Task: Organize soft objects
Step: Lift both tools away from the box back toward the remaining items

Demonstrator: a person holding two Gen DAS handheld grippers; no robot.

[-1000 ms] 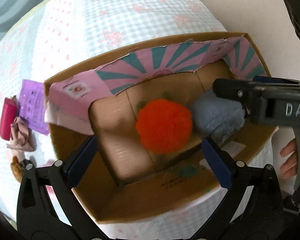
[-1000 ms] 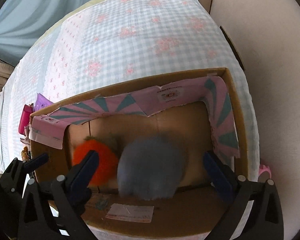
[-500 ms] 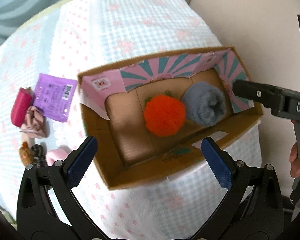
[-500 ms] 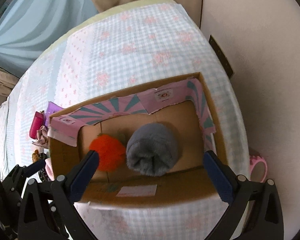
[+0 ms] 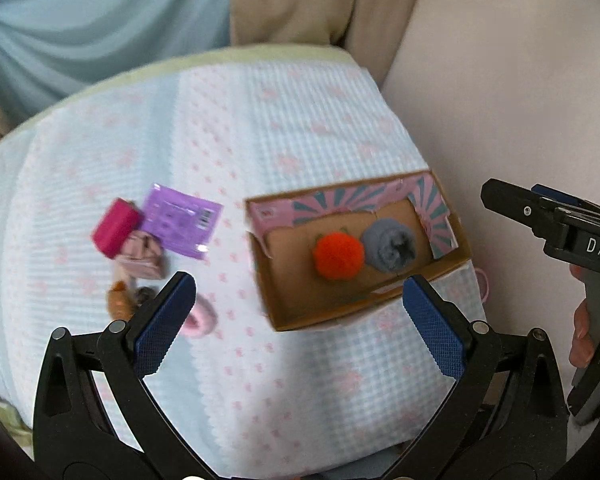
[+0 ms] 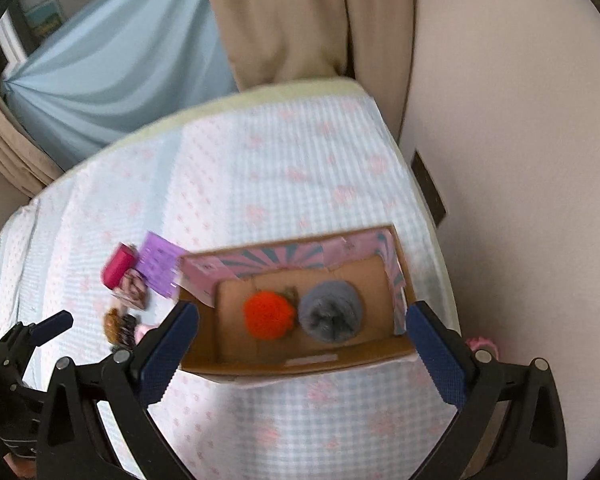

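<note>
Between the blue pads of the right gripper (image 6: pixel 302 350), whose jaws are standing wide apart and gripping nothing, a cardboard box (image 6: pixel 300 364) is lying open on the checked bedspread (image 6: pixel 260 168). Just beyond the pads, an orange pompom (image 6: pixel 269 316) and a grey rolled sock (image 6: pixel 331 315) are sitting side by side on the box floor, touching or nearly so, the pompom toward the left pad and the sock toward the right pad. Pink and teal striped flaps are folding down along the far wall and the right-hand wall of the box.

Ahead of the left gripper (image 5: pixel 300 318), whose jaws are likewise spread and empty, the same box (image 5: pixel 320 316) is showing beyond and toward the right pad, with the pompom (image 5: pixel 337 255) and the sock (image 5: pixel 392 249) inside it. Beyond the left pad, outside the box, a blurred cluster is resting on the bedspread (image 5: pixel 260 128): a purple packet (image 5: pixel 180 226), a magenta pouch (image 5: pixel 116 233), a pale pink cloth item (image 5: pixel 142 258), a small brown thing (image 5: pixel 118 302) and a pink fluffy piece (image 5: pixel 198 318) partly hidden behind the pad. Farther right, the other gripper's black body is reaching in, with a person's fingers (image 5: pixel 582 336) wrapping its handle.
</note>
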